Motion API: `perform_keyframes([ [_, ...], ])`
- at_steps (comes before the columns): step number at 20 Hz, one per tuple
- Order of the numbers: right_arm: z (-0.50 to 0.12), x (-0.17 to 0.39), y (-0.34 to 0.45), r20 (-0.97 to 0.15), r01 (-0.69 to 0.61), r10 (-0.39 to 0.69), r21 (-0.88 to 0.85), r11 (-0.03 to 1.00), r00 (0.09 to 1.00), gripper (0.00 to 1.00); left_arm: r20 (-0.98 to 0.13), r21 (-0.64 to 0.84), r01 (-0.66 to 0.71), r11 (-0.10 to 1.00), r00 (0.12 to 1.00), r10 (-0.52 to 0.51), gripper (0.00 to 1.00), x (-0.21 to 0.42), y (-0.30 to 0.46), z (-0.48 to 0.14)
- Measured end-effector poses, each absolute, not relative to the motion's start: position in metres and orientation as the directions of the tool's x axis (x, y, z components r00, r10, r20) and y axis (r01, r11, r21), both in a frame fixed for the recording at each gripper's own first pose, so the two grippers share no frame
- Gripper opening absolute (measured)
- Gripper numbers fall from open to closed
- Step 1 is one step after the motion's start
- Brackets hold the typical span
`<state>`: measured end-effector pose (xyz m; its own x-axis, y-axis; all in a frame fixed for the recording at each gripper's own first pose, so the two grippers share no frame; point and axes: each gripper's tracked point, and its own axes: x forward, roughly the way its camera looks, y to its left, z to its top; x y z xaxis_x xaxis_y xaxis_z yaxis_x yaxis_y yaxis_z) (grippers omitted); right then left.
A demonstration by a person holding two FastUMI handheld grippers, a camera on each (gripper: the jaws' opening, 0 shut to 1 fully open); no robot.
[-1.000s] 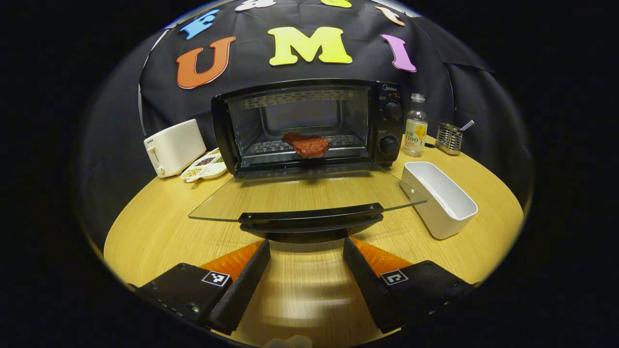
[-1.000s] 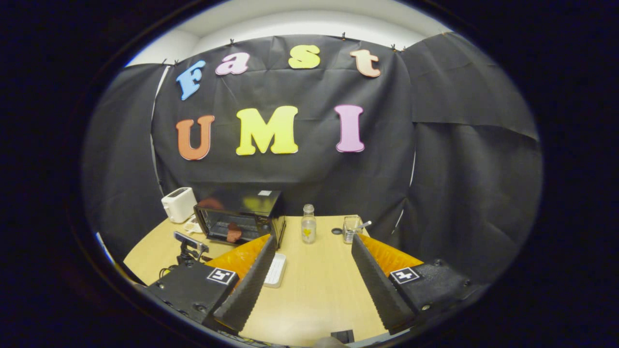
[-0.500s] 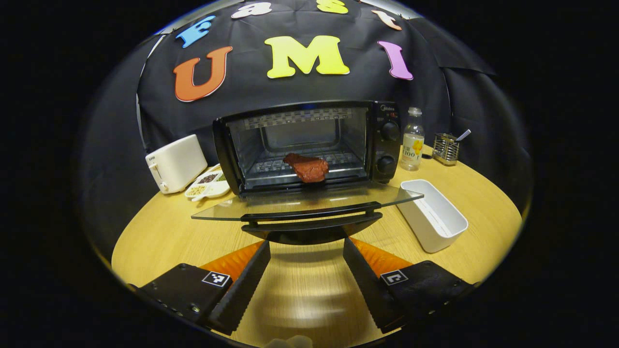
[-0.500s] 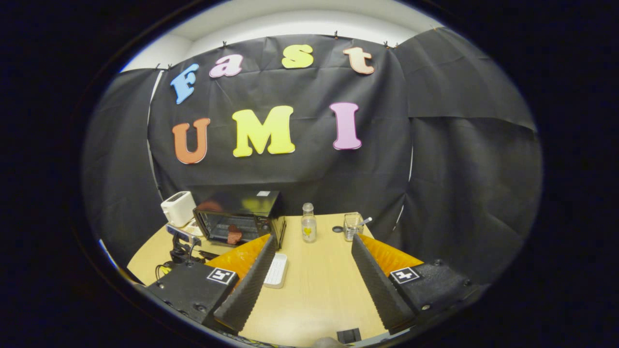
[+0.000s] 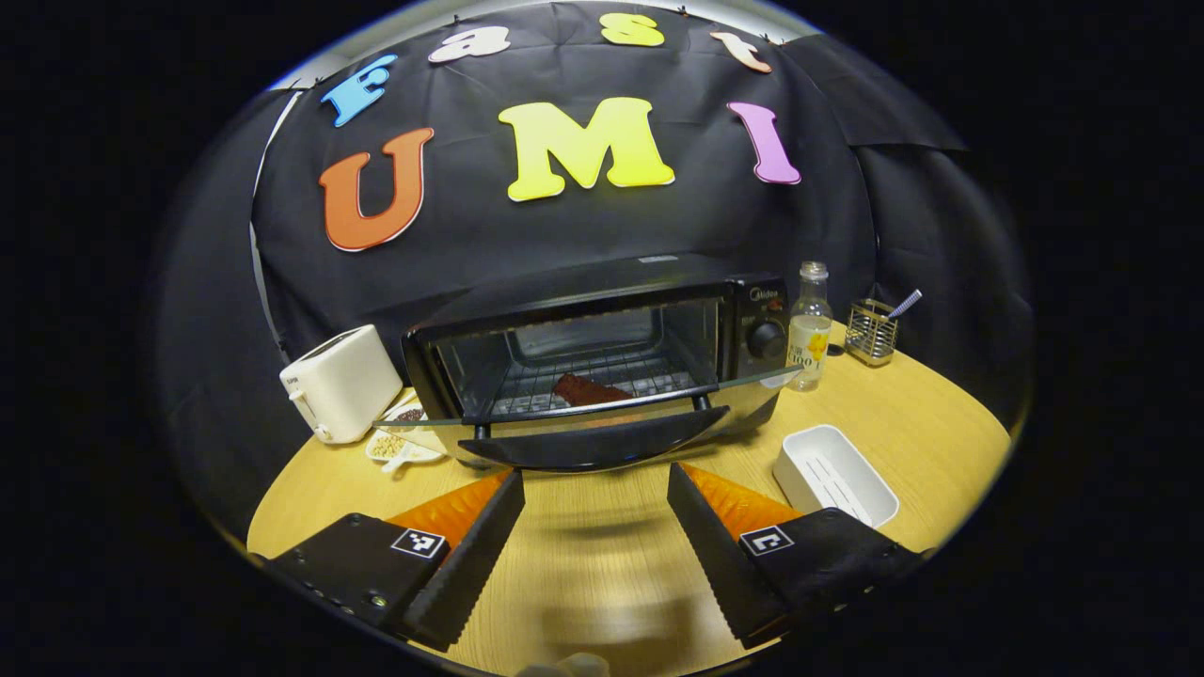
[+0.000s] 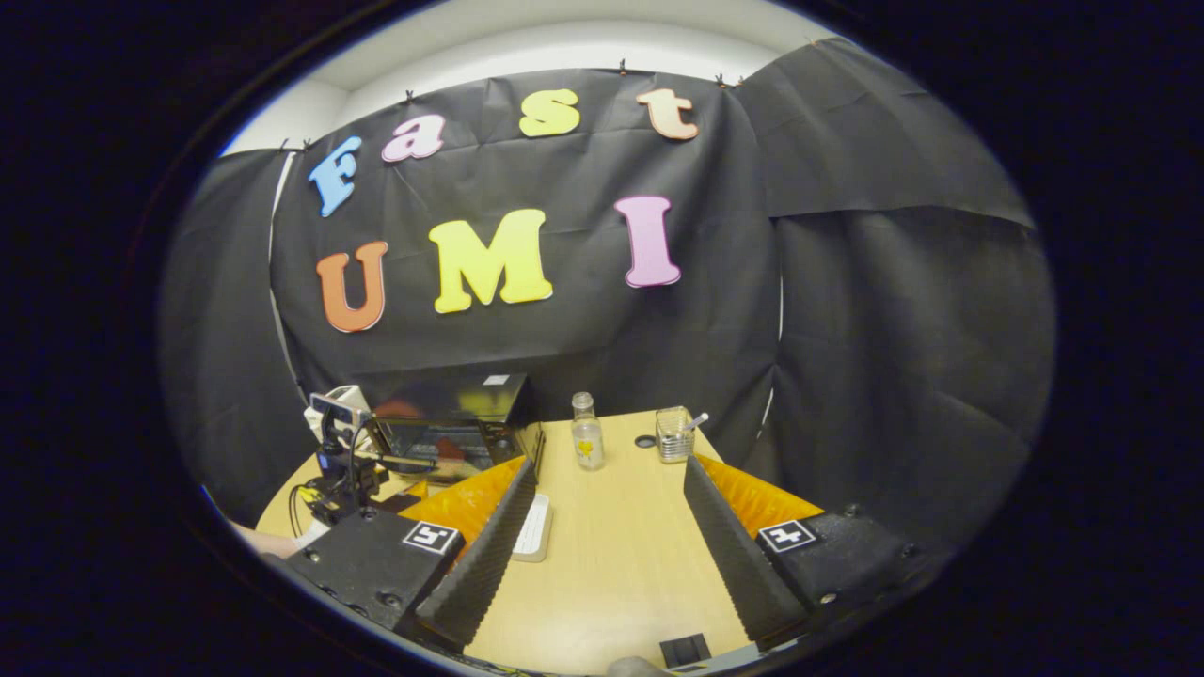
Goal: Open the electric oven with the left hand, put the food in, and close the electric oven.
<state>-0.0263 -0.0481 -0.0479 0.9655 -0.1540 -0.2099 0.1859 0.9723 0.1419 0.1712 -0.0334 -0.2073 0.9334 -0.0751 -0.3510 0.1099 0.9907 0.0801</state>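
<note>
The black electric oven (image 5: 602,362) stands at the middle of the wooden table (image 5: 931,423). Its glass door (image 5: 583,414) is tilted partway up, seen almost edge-on, with the dark handle (image 5: 593,449) along its front edge. A red-brown piece of meat (image 5: 585,389) lies on the wire rack inside. My left gripper (image 5: 594,481) is open just below and in front of the handle; contact cannot be told. In the right gripper view, the left gripper (image 6: 340,456) is held in front of the oven (image 6: 456,428). My right gripper (image 6: 609,465) hangs open over the table with nothing between its fingers.
A white toaster (image 5: 337,384) and a seasoning dish (image 5: 395,444) sit left of the oven. On its right stand a bottle (image 5: 809,329) and a wire holder (image 5: 870,331). A white rectangular tray (image 5: 832,470) lies at the front right.
The oven door has swung up from lying flat to partly raised, and my left gripper has risen with its handle. The right gripper has barely shifted.
</note>
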Motion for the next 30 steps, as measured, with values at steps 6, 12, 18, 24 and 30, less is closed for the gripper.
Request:
perform_keyframes([
  [6, -0.043, -0.022, -0.042, -0.212, 0.166, -0.139, 0.114, 0.980, 0.967, 1.00, -0.330, 0.086, 0.115, 0.990, 0.940, -0.081, 0.97, 0.186, -0.032, -0.195],
  [12, -0.021, -0.011, -0.019, -0.180, 0.072, -0.057, 0.079, 0.994, 0.982, 1.00, -0.284, 0.062, 0.114, 0.992, 0.954, -0.092, 0.97, 0.144, -0.037, -0.170],
  [18, -0.016, -0.010, 0.003, -0.131, -0.079, 0.089, 0.078, 0.994, 0.987, 1.00, -0.169, 0.038, 0.057, 0.998, 0.984, -0.050, 0.96, 0.048, -0.032, -0.105],
  [24, -0.020, -0.034, -0.003, -0.072, -0.200, 0.204, 0.060, 0.978, 0.976, 1.00, -0.138, 0.002, -0.112, 0.994, 0.984, 0.111, 0.96, -0.066, -0.020, -0.059],
  [30, -0.040, -0.057, 0.003, -0.098, -0.244, 0.250, 0.068, 0.967, 0.963, 1.00, -0.116, 0.020, -0.204, 0.979, 0.972, 0.205, 0.96, -0.138, -0.002, -0.031],
])
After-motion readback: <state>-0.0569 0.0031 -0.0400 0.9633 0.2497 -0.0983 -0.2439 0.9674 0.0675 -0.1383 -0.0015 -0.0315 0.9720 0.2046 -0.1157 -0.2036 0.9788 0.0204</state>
